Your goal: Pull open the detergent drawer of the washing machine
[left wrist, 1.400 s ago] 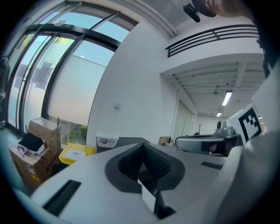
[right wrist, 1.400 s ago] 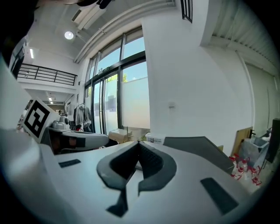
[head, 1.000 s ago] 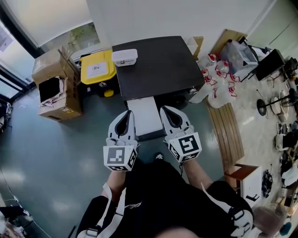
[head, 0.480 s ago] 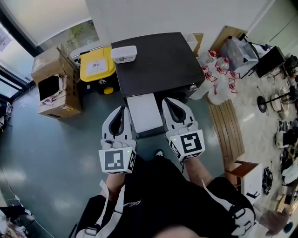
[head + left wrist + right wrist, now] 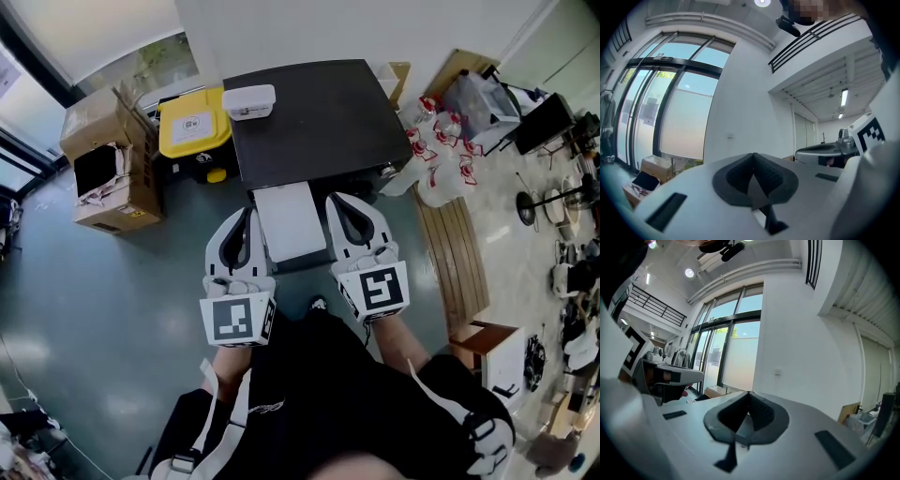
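The washing machine [image 5: 314, 117] has a black top and stands against the white wall in the head view. A white rectangular part [image 5: 289, 223] juts out from its front towards me; I cannot tell whether it is the detergent drawer. My left gripper [image 5: 248, 216] is just left of this part and my right gripper [image 5: 340, 201] just right of it, neither touching it. Both point level at the machine, shut with nothing between the pads. The left gripper view shows shut jaws [image 5: 753, 158] against wall and windows. The right gripper view shows the same [image 5: 749, 395].
A small white container [image 5: 249, 100] sits on the machine's top. Left of the machine stand a yellow-lidded black bin [image 5: 193, 131] and an open cardboard box [image 5: 103, 169]. Red-printed plastic bags [image 5: 436, 155] and a wooden board [image 5: 461, 267] lie to the right. My legs fill the bottom.
Both grippers have come up a little towards the head camera and stand slightly further apart beside the white part. Over the last half second they have kept still. Both stayed shut.
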